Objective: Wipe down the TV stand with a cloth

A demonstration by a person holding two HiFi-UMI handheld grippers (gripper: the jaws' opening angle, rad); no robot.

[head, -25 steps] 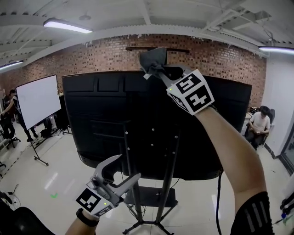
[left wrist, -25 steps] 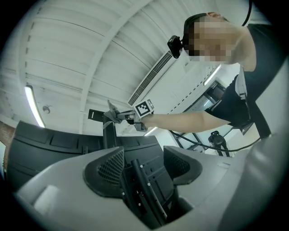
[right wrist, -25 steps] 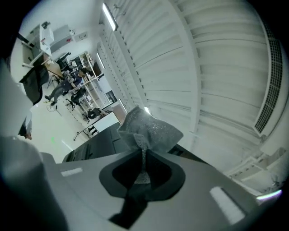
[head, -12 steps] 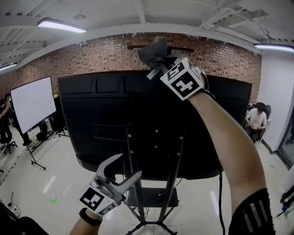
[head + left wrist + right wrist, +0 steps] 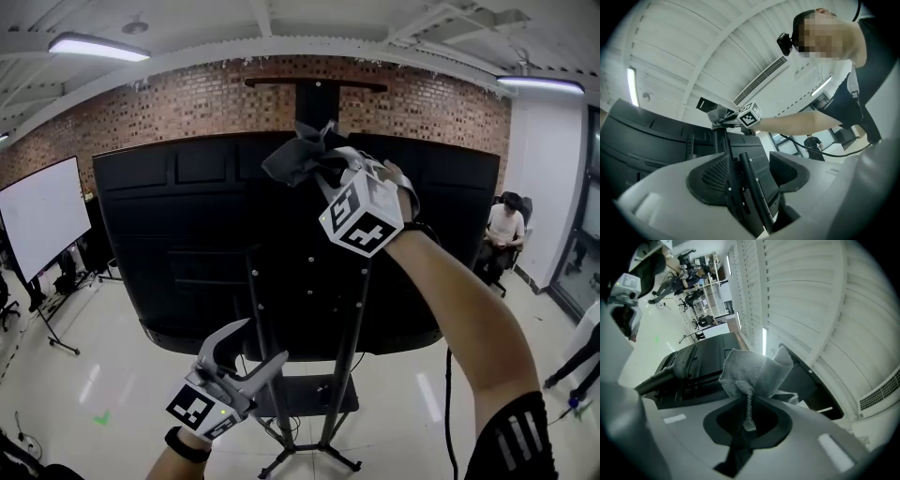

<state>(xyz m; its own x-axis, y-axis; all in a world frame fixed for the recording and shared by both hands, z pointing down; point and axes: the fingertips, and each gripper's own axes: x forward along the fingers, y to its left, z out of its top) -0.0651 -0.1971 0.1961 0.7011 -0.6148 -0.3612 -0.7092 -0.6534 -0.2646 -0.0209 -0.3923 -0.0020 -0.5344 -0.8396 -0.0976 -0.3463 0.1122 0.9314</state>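
As seen in the head view, the right gripper is raised on an outstretched arm, with its jaws clamped on a crumpled grey cloth. The cloth is held at the upper edge of the TV, in front of the central post of the TV stand. Contact with the post cannot be confirmed. Compared with the frame half a second earlier, the cloth and the right gripper are lower and slightly further left, level with the TV's top edge rather than above it. The whiteboard is shifted toward the left edge. The left gripper is held low, jaws wide apart and empty, in front of the stand's uprights. Its position is almost unchanged.

In the left gripper view, the left gripper is shown with its jaws spread and nothing gripped. One upright is seen through the gap. The cloth is visible further up, at the post.

In the right gripper view, the right gripper is closed on the cloth. A bunched portion stands above the jaws and a thin strand hangs between them. The TV's dark rear panel lies behind.
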